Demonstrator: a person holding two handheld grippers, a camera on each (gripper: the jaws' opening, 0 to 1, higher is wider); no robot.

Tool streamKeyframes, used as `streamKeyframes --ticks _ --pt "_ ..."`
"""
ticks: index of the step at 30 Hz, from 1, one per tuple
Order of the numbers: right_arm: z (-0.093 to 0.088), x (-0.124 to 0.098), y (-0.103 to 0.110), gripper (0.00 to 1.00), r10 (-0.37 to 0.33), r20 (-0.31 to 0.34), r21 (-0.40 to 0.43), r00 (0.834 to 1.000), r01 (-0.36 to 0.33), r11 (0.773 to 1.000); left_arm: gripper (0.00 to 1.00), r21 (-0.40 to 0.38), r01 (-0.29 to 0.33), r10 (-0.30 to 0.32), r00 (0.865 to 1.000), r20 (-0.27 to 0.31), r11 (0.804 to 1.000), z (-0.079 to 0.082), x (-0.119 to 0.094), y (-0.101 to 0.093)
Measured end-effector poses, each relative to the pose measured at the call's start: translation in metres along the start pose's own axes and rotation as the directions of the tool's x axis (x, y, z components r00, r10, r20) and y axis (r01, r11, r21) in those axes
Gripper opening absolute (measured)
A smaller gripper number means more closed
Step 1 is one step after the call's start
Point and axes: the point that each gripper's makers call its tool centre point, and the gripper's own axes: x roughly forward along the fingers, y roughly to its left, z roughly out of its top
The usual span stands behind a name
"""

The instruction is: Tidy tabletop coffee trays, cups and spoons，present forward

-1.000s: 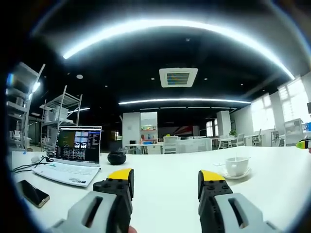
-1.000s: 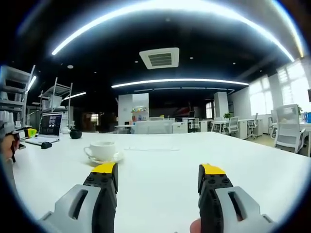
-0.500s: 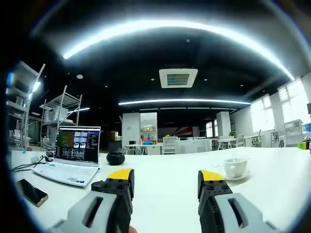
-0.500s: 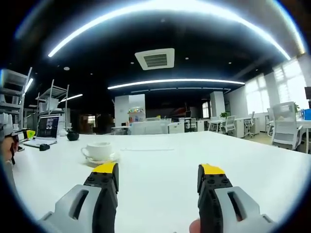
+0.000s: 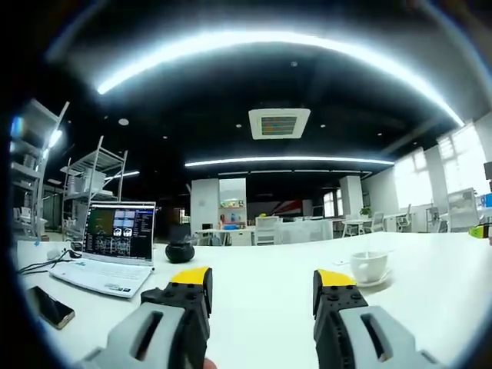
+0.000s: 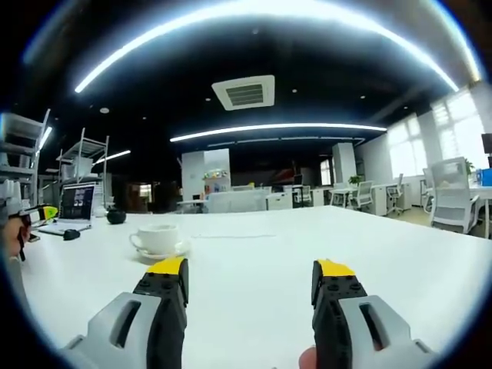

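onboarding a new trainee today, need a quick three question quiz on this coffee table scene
1. True or false: the white ceramic cup stands on a white saucer.
2. Multiple choice: in the left gripper view, what lies on the white tabletop nearest the open white laptop? A) a dark smartphone B) a red kettle C) a glass bottle
3. Fill in: both the left claw and the right claw are ____, with nothing between the jaws.

Key: 1 true; 2 A; 3 open
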Motion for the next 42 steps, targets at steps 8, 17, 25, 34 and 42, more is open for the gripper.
streamKeyframes --ticks 8,17,25,34,42 --pt "-0.003 -0.002 0.006 0.65 0.015 -0.022 -0.029 1.0 -0.016 0.999 0.53 -0.007 0.009 -0.009 1.0 0.001 1.0 -0.005 0.0 0.003" --pt "-0.005 -0.001 0.007 0.65 0.012 -0.026 -0.022 1.0 -0.012 1.0 0.53 -0.016 0.006 -0.006 1.0 -0.005 1.0 -0.009 0.002 0.008" --pt "-0.004 -0.002 0.008 0.65 0.011 -0.021 -0.022 1.0 -0.012 1.0 0.53 -0.02 -0.002 0.002 1.0 -0.003 1.0 -0.008 0.0 0.01" --pt "0.0 -0.004 0.009 0.65 0.011 -0.012 -0.029 1.0 -0.011 1.0 0.53 -0.022 0.001 -0.001 1.0 0.004 1.0 -0.007 -0.001 0.008" --pt "0.0 -0.002 0.007 0.65 -0.001 -0.014 -0.028 1.0 0.001 1.0 0.53 -0.033 0.004 -0.005 1.0 -0.006 0.999 -0.012 0.004 0.007"
